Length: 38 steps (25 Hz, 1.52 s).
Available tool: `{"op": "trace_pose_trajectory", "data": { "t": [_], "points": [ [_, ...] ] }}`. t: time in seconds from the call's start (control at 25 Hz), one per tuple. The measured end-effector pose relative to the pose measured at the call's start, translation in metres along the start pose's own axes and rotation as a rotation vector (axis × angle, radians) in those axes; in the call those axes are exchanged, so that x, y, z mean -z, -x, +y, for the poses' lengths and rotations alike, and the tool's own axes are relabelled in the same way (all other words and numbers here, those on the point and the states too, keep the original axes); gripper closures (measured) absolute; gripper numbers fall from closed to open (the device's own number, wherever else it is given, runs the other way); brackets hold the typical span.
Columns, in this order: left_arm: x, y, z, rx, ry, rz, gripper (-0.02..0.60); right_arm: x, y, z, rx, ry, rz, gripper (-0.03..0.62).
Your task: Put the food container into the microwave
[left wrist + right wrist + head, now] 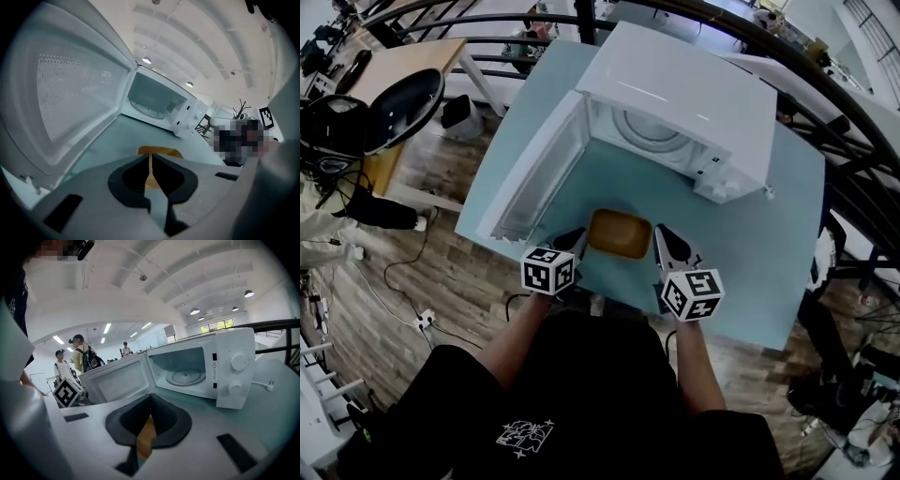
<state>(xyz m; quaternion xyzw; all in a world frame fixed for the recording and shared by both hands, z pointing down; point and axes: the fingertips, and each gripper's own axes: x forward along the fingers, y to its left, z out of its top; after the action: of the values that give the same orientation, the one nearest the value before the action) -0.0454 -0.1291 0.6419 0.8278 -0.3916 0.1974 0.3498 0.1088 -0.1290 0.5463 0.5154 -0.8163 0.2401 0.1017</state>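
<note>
Head view: forearms (514, 339) forward; left gripper (575, 241), right gripper (663, 241) jaws each clamp food container (619, 234) rim, near open microwave (694, 94).

A light blue table (769, 244) is set on a wooden floor (441, 253). A white plug (768, 192) is laid on its right part. A black railing (825, 89) is seen along the far side, and a wooden desk (403, 56) far left.
</note>
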Motion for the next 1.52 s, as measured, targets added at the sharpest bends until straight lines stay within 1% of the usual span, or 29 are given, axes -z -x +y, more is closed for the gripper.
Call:
{"op": "trace_pose_trajectory", "data": {
  "t": [0.08,0.16,0.36,0.48,0.64,0.76,0.96,1.12,1.32,1.52],
  "points": [
    [0.012,-0.003,0.002,-0.016,0.024,0.020,0.569,0.003,-0.001,-0.001,-0.011,0.000,0.011,0.589],
    [0.023,-0.008,0.005,-0.031,0.061,0.038,0.522,0.005,-0.002,-0.004,-0.020,0.003,0.020,0.589],
    [0.041,-0.014,0.016,-0.063,0.183,0.053,0.494,0.011,0.000,-0.009,-0.036,0.010,0.039,0.589],
    [0.042,-0.017,0.020,-0.065,0.226,0.051,0.489,0.017,0.002,-0.013,-0.038,-0.001,0.050,0.589],
    [0.038,-0.022,0.025,-0.050,0.241,0.077,0.485,0.024,0.003,-0.016,-0.039,-0.019,0.061,0.589],
    [0.035,-0.026,0.029,-0.021,0.269,0.101,0.485,0.025,0.002,-0.017,-0.040,-0.022,0.060,0.589],
    [0.034,-0.033,0.030,0.019,0.291,0.138,0.485,0.027,0.001,-0.019,-0.036,-0.029,0.064,0.589],
    [0.036,-0.038,0.030,0.051,0.350,0.141,0.486,0.028,0.002,-0.020,-0.033,-0.039,0.062,0.589],
    [0.041,-0.042,0.031,0.068,0.379,0.158,0.492,0.029,0.005,-0.026,-0.024,-0.061,0.059,0.589],
    [0.040,-0.044,0.034,0.082,0.433,0.152,0.499,0.028,0.006,-0.029,-0.019,-0.071,0.055,0.589]
  ]
}}
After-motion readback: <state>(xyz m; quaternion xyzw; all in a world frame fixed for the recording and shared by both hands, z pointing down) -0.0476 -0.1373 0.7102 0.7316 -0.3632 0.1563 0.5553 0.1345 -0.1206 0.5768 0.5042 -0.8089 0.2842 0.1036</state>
